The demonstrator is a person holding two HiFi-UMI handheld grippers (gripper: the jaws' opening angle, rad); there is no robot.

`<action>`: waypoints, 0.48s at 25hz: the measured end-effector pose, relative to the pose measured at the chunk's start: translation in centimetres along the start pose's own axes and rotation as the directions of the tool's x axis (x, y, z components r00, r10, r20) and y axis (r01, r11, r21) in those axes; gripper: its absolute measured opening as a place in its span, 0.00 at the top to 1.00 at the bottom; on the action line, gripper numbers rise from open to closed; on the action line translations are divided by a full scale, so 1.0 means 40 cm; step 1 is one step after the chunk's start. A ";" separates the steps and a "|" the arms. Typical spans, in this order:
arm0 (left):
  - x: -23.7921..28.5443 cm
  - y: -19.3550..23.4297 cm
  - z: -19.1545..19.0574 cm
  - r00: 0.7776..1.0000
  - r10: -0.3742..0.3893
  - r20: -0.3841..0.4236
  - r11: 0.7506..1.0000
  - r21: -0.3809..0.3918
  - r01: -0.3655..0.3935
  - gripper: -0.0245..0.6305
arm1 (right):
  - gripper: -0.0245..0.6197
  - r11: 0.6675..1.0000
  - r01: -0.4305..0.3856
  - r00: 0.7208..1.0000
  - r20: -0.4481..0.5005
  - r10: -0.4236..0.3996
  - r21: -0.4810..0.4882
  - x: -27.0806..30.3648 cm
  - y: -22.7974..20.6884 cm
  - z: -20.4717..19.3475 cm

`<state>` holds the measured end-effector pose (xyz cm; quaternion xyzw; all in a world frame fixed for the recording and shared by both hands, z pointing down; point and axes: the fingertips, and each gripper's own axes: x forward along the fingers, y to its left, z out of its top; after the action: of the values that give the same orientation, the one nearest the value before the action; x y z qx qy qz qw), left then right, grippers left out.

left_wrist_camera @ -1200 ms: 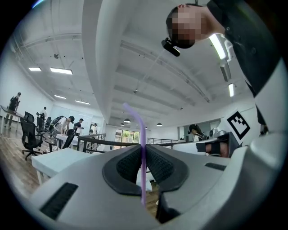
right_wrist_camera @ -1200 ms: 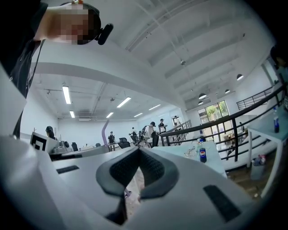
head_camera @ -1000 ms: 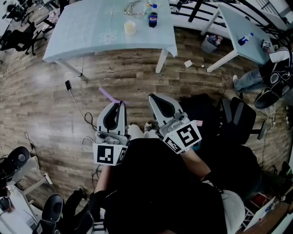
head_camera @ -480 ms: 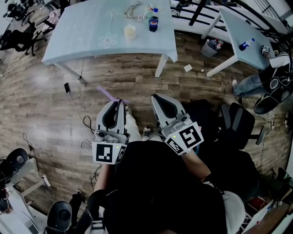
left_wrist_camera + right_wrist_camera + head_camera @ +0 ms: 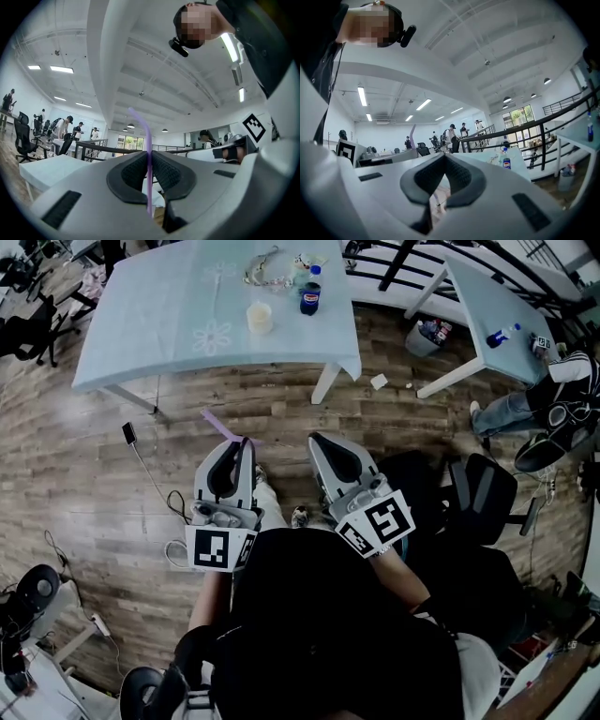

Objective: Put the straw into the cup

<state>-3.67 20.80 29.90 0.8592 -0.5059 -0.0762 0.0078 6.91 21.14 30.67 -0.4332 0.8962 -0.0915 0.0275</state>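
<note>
A thin purple straw stands upright between the pads of my left gripper, which is shut on it. In the head view the straw sticks out ahead and to the left of the left gripper, over the wooden floor. The pale cup stands on the light blue table, well ahead of both grippers. My right gripper is held beside the left one. Its pads meet at the tip with nothing between them. The right gripper view also shows the straw off to the left.
A dark soda bottle and small clutter sit on the table near the cup. A second table, a bin and a seated person are at the right. Cables and a phone lie on the floor, black chairs at the right.
Both grippers have moved forward toward the table, which now lies closer to them in the head view. The left gripper still holds the straw; neither gripper's jaws have changed.
</note>
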 end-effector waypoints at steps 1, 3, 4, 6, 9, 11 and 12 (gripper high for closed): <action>0.017 0.011 0.000 1.000 -0.006 0.000 1.000 -0.002 0.006 0.90 | 0.95 1.000 0.004 1.000 0.000 -0.004 0.000 0.018 -0.008 0.004; 0.049 0.038 0.002 1.000 -0.019 -0.001 1.000 -0.002 0.019 0.90 | 0.95 1.000 0.014 1.000 0.000 -0.014 0.001 0.056 -0.023 0.010; 0.064 0.054 0.004 1.000 -0.025 -0.001 1.000 0.000 0.025 0.90 | 0.95 1.000 0.019 1.000 0.000 -0.019 0.001 0.076 -0.029 0.014; 0.092 0.088 0.009 0.999 -0.036 0.001 0.999 0.000 0.036 0.90 | 0.95 1.000 0.030 1.000 0.000 -0.030 0.000 0.117 -0.037 0.019; 0.131 0.140 0.025 0.998 -0.057 0.021 0.998 -0.011 0.057 0.90 | 0.95 0.999 0.045 0.999 0.002 -0.045 -0.003 0.180 -0.043 0.026; 0.154 0.173 0.026 0.997 -0.071 0.024 0.997 -0.010 0.071 0.90 | 0.95 0.999 0.053 0.999 0.006 -0.053 -0.007 0.220 -0.047 0.030; 0.164 0.190 0.024 0.997 -0.077 0.020 0.997 -0.006 0.077 0.90 | 0.95 0.998 0.057 0.998 0.008 -0.057 -0.009 0.241 -0.049 0.032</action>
<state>-7.29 11.46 28.83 0.8771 -0.4724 -0.0866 0.0026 2.58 12.26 30.07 -0.4590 0.8838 -0.0864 0.0263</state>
